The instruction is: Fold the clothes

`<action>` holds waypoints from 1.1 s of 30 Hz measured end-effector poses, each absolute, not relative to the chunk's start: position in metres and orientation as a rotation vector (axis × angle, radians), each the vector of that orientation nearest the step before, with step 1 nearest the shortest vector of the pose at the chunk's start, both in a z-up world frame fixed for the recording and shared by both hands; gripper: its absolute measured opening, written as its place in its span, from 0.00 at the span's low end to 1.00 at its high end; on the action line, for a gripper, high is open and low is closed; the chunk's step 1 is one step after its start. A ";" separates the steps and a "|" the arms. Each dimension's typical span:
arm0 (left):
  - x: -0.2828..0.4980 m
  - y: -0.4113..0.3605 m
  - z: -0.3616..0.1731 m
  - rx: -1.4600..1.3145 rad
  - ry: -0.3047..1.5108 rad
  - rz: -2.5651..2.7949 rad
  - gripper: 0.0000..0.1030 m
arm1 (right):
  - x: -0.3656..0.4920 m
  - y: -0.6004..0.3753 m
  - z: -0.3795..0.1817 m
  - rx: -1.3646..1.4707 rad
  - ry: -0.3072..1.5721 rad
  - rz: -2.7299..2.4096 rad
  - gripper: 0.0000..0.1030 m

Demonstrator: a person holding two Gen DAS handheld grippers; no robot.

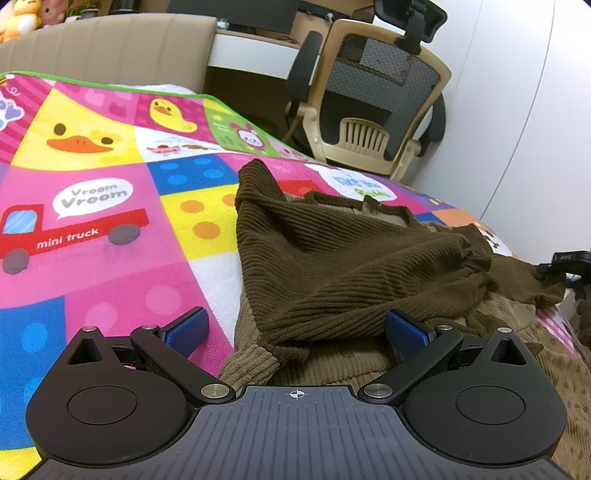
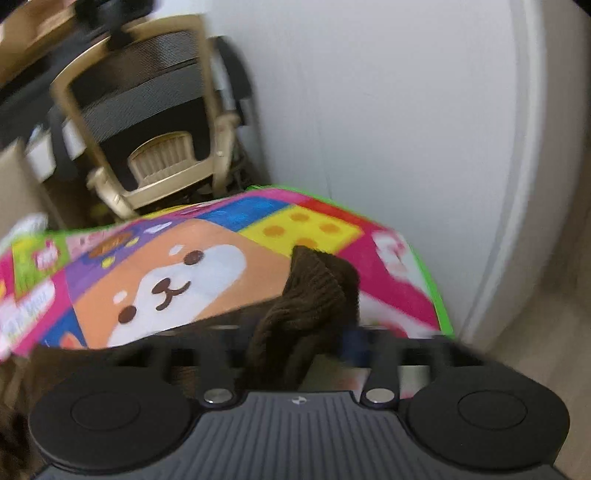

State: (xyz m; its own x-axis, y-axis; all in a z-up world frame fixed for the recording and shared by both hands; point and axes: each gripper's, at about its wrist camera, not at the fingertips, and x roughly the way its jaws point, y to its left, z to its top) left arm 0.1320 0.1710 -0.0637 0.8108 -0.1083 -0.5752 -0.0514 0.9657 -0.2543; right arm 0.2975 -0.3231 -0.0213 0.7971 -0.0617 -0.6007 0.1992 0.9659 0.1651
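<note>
A dark brown ribbed sweater [image 1: 332,266] lies crumpled on a colourful cartoon play mat [image 1: 92,221], over a lighter tan corduroy garment [image 1: 517,332]. My left gripper [image 1: 295,332] is open, its blue pads [image 1: 188,330] spread wide to either side of the sweater's near hem. In the blurred right wrist view, my right gripper [image 2: 306,339] is shut on a bunched piece of the brown sweater [image 2: 314,295], which sticks up above the mat [image 2: 166,277]. The right gripper's body shows at the far right edge of the left wrist view [image 1: 572,262].
A beige mesh office chair [image 1: 369,103] stands beyond the mat's far edge, beside a white wall [image 1: 517,92]. A beige padded headboard [image 1: 110,48] with plush toys [image 1: 22,18] sits at the back left. The mat's green-trimmed corner [image 2: 439,306] lies close to the wall.
</note>
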 end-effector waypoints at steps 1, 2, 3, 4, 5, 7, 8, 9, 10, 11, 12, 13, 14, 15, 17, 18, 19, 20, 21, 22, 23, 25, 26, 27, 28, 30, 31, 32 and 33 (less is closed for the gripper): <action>0.132 0.171 -0.064 -0.267 0.626 -0.031 1.00 | 0.296 -0.315 -0.013 0.198 0.611 -0.120 0.18; 0.132 0.171 -0.064 -0.269 0.626 -0.032 1.00 | 0.295 -0.306 -0.004 0.170 0.589 -0.098 0.15; 0.132 0.172 -0.064 -0.271 0.625 -0.033 1.00 | 0.289 -0.292 0.011 0.146 0.548 -0.051 0.15; 0.132 0.172 -0.064 -0.274 0.624 -0.034 1.00 | 0.278 -0.273 0.029 0.127 0.500 0.026 0.14; 0.132 0.173 -0.064 -0.278 0.623 -0.035 1.00 | 0.268 -0.253 0.047 0.108 0.456 0.111 0.14; 0.132 0.175 -0.063 -0.288 0.623 -0.040 1.00 | 0.252 -0.210 0.075 0.053 0.379 0.274 0.14; 0.132 0.176 -0.062 -0.295 0.625 -0.044 1.00 | 0.246 -0.186 0.086 0.022 0.352 0.358 0.14; 0.132 0.178 -0.061 -0.309 0.628 -0.051 1.00 | 0.241 -0.162 0.094 -0.004 0.343 0.437 0.14; 0.131 0.180 -0.058 -0.336 0.630 -0.067 1.00 | 0.237 -0.138 0.101 -0.027 0.340 0.515 0.14; 0.128 0.184 -0.055 -0.372 0.627 -0.090 1.00 | 0.234 -0.114 0.103 -0.051 0.343 0.587 0.14; 0.123 0.187 -0.050 -0.415 0.616 -0.118 1.00 | 0.232 -0.090 0.102 -0.076 0.352 0.652 0.14; 0.118 0.191 -0.044 -0.449 0.597 -0.139 1.00 | 0.229 -0.067 0.097 -0.101 0.358 0.713 0.14; 0.112 0.193 -0.038 -0.470 0.577 -0.152 1.00 | 0.225 -0.047 0.090 -0.125 0.361 0.773 0.14; 0.107 0.195 -0.032 -0.483 0.559 -0.161 1.00 | 0.222 -0.027 0.081 -0.147 0.367 0.835 0.15; 0.097 0.197 -0.020 -0.487 0.538 -0.177 1.00 | 0.220 0.000 0.062 -0.164 0.427 0.933 0.18; 0.093 0.197 -0.016 -0.483 0.542 -0.191 1.00 | 0.219 0.011 0.052 -0.162 0.476 0.973 0.26; 0.090 0.197 -0.013 -0.479 0.550 -0.203 1.00 | 0.217 0.018 0.046 -0.155 0.512 0.998 0.32; 0.088 0.197 -0.011 -0.474 0.562 -0.214 1.00 | 0.215 0.019 0.043 -0.142 0.529 1.012 0.46; 0.087 0.196 -0.010 -0.466 0.574 -0.221 1.00 | 0.215 0.014 0.043 -0.119 0.529 1.027 0.58; 0.088 0.195 -0.009 -0.459 0.584 -0.226 1.00 | 0.215 0.008 0.046 -0.091 0.523 1.043 0.61; 0.090 0.194 -0.008 -0.454 0.592 -0.228 1.00 | 0.215 -0.002 0.050 -0.061 0.513 1.055 0.62; 0.099 0.193 -0.006 -0.475 0.608 -0.231 1.00 | 0.217 -0.027 0.064 0.005 0.472 1.038 0.67; 0.105 0.193 -0.006 -0.490 0.616 -0.232 1.00 | 0.219 -0.043 0.070 0.038 0.444 1.013 0.72; 0.112 0.193 -0.006 -0.513 0.626 -0.235 1.00 | 0.220 -0.060 0.074 0.068 0.414 0.972 0.79; 0.120 0.192 -0.008 -0.545 0.639 -0.240 1.00 | 0.219 -0.078 0.076 0.094 0.385 0.925 0.81; 0.136 0.187 -0.013 -0.554 0.672 -0.213 1.00 | 0.215 -0.108 0.071 0.132 0.357 0.823 0.84; 0.143 0.183 -0.017 -0.540 0.690 -0.190 1.00 | 0.213 -0.121 0.065 0.153 0.360 0.777 0.84; 0.149 0.180 -0.020 -0.519 0.704 -0.167 1.00 | 0.212 -0.134 0.056 0.178 0.372 0.736 0.84; 0.153 0.178 -0.024 -0.501 0.716 -0.149 1.00 | 0.212 -0.145 0.045 0.205 0.391 0.701 0.85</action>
State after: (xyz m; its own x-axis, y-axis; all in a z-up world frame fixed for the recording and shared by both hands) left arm 0.1529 0.1783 -0.0235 0.7494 -0.2981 -0.5912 -0.0378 0.8722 -0.4876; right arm 0.2123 -0.1450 0.0446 0.6958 0.6614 -0.2801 -0.5858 0.7482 0.3116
